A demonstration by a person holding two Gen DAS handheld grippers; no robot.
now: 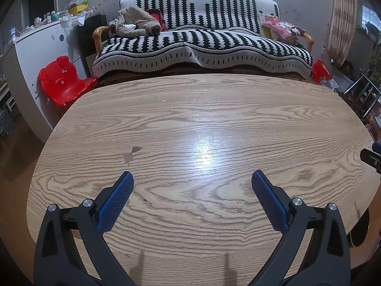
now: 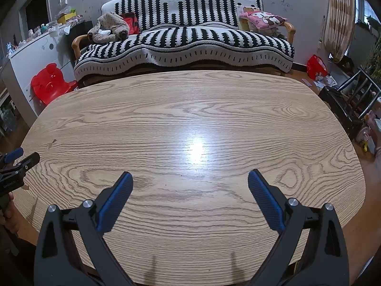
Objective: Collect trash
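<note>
My left gripper (image 1: 192,178) is open and empty, held above the near half of a light wooden table (image 1: 238,109). My right gripper (image 2: 190,178) is open and empty too, above the same table (image 2: 238,100). Each gripper shows at the edge of the other's view: the right one (image 1: 372,156) at the far right, the left one (image 2: 16,159) at the far left. A small brown scuff mark (image 1: 130,155) lies on the tabletop ahead-left of the left gripper. No trash shows on the table in either view.
A black-and-white striped sofa (image 1: 202,43) stands behind the table with clothes (image 1: 135,22) and a pink cushion (image 1: 283,28) on it. A red child's chair (image 1: 64,81) and white cabinet (image 1: 42,47) stand left. A red bag (image 2: 315,66) and dark chair (image 2: 350,100) stand right.
</note>
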